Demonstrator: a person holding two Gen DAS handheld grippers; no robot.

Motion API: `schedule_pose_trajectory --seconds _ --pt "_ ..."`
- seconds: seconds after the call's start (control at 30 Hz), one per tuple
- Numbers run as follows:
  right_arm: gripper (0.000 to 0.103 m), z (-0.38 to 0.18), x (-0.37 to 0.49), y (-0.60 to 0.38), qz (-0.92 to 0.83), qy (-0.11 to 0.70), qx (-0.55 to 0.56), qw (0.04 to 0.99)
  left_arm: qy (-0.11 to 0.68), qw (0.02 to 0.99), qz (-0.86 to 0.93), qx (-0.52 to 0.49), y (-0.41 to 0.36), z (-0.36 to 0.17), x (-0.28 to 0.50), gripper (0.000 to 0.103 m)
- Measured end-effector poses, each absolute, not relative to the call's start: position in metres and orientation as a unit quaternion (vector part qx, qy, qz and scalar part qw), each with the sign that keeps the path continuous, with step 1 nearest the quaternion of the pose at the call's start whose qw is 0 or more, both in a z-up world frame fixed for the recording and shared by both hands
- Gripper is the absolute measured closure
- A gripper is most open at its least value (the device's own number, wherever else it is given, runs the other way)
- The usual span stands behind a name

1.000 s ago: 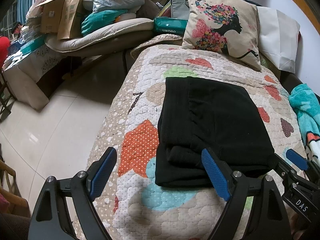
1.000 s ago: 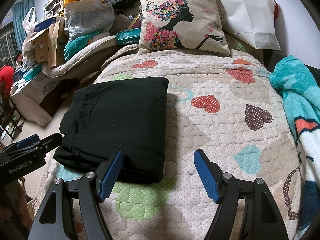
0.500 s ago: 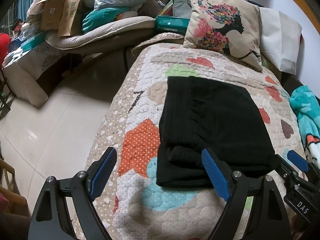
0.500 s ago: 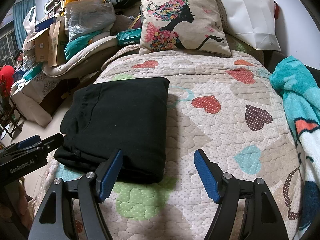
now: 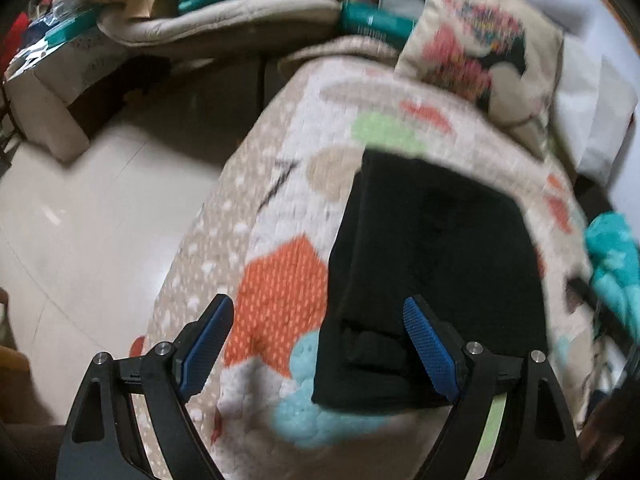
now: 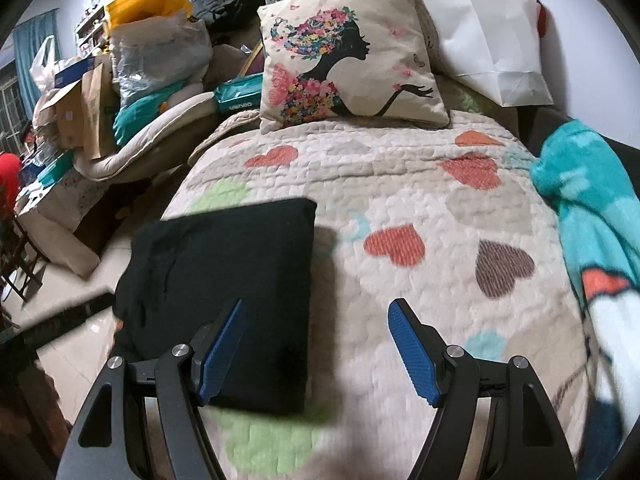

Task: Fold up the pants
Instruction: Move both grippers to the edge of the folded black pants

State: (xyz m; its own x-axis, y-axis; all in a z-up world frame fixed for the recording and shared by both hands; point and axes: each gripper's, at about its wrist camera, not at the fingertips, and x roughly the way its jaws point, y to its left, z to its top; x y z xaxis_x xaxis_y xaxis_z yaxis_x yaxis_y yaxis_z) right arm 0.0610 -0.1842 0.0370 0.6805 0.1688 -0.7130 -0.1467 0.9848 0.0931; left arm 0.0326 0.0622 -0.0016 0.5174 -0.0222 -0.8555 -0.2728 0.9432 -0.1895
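On the heart-patterned quilt [image 5: 280, 280], seen from the left wrist, the black pants [image 5: 440, 260] lie as a compact folded rectangle, the printed cushion [image 5: 480, 52] beyond their far edge. This view is smeared with blur, so the layers at the near hem are hard to read. The left gripper [image 5: 316, 336] hovers at the bundle's near left corner, jaws spread wide and holding nothing; its right pad overlaps the cloth in the picture, but contact I cannot tell.

From the right wrist, the pants [image 6: 224, 276] sit left of the quilt's [image 6: 420, 200] middle, well short of the cushion [image 6: 348, 60]. The right gripper [image 6: 316, 344] straddles their near right corner, jaws likewise wide apart and empty. To my eye the folding looks finished or nearly so; any next move would be a light tidy of the near edge, or simply drawing back.
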Motion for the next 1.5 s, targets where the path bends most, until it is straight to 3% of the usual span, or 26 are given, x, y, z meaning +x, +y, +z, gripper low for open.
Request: schedule_pose_trajectory --seconds 0.4,0.6,0.8,0.87,0.93,1.13,1.3,1.5 --pt "0.025 0.000 0.171 -0.164 0.051 0.475 0.002 0.878 0.499 0.850 0.069 -0.158 0.064 -0.001 0.026 0.017" --pt "0.025 0.020 0.132 -0.179 0.088 0.465 0.045 0.879 0.473 0.862 0.078 -0.162 0.069 0.012 0.022 0.017" --pt "0.024 0.002 0.065 -0.192 0.094 0.480 0.035 0.872 0.501 0.850 0.080 -0.143 0.063 -0.001 0.022 0.017" --pt "0.017 -0.004 0.051 -0.197 0.091 0.480 0.045 0.871 0.511 0.845 0.077 -0.138 0.062 -0.007 0.021 0.017" --pt "0.017 -0.006 0.045 -0.200 0.086 0.482 0.057 0.870 0.505 0.848 0.070 -0.144 0.064 -0.005 0.018 0.017" --pt "0.017 0.018 0.048 -0.191 0.117 0.459 0.050 0.879 0.454 0.863 0.022 -0.221 0.089 0.023 0.023 0.017" --pt "0.017 0.033 0.076 -0.186 0.135 0.444 0.064 0.883 0.475 0.844 0.014 -0.248 0.098 0.028 0.065 0.017" --pt "0.017 0.021 0.103 -0.193 0.153 0.467 0.112 0.864 0.528 0.802 0.012 -0.281 0.096 -0.004 0.095 0.017"
